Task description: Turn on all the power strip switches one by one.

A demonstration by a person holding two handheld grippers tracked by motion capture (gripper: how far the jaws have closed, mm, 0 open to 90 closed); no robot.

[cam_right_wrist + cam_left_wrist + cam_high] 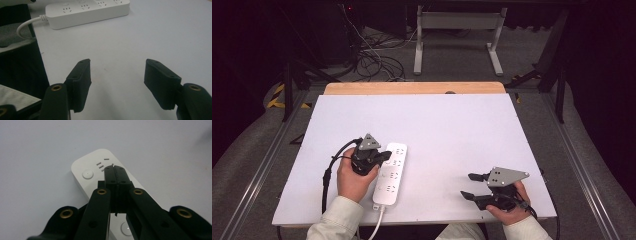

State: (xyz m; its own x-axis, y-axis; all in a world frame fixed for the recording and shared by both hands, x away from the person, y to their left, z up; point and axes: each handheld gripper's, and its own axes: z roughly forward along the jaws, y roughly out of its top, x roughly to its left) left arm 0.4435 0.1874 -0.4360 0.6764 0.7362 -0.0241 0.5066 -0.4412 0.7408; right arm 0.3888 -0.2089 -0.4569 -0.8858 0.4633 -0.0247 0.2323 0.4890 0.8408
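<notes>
White tabletop point(437, 125), near-left: a power strip point(391, 175) lies lengthwise, cord trailing off the near edge. Left gripper point(114, 168), jaws pressed together, bears down on its far sockets, apparently steadying or switching it. Right gripper point(471, 186) waits wide apart, empty, near-right.

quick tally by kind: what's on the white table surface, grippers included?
Power strip: 1, white, with its cord running off the near edge
Grippers: 2, left gripper shut over the strip, right gripper open above the table
Total: 3
</notes>
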